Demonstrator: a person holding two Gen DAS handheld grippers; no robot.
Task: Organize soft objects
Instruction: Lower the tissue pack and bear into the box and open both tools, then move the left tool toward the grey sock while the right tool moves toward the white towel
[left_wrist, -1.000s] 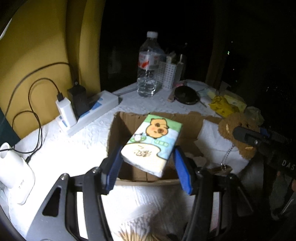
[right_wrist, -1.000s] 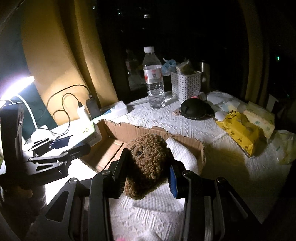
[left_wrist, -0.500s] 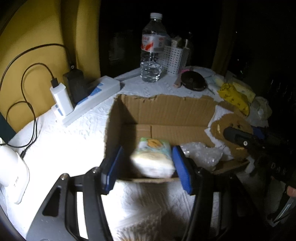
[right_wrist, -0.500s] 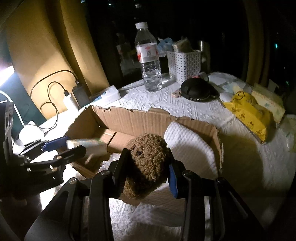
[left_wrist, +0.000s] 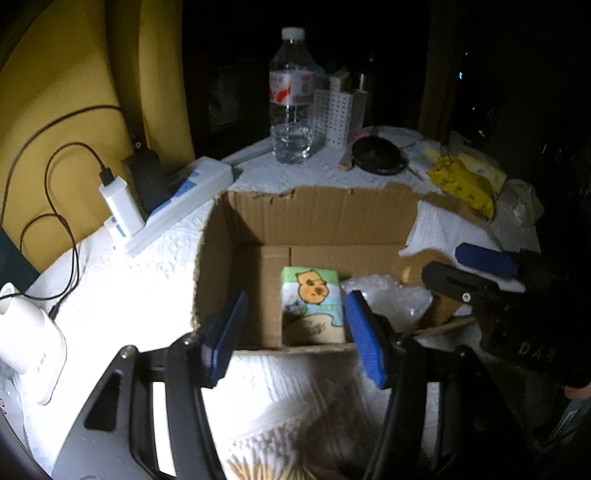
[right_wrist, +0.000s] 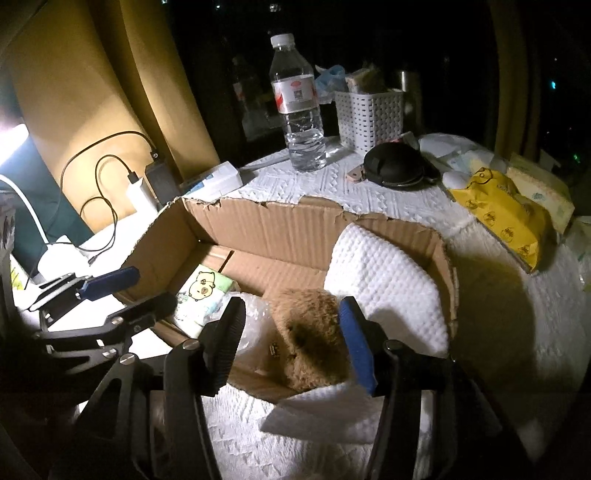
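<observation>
Tissue pack (left_wrist: 312, 302) released, left hand-held gripper (left_wrist: 293, 332) opening (empty)

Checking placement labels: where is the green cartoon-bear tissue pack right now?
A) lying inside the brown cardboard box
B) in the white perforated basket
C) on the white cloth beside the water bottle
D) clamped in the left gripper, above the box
A: the green cartoon-bear tissue pack lies inside the brown cardboard box, with the opening left gripper clear of it.

My right gripper's (right_wrist: 290, 341) fingers cover both flanks of the brown plush toy (right_wrist: 310, 332), and its face is lost in shadow. The cardboard box's (left_wrist: 317, 218) near wall hides the tissue pack's (left_wrist: 312, 306) lower edge.
</observation>
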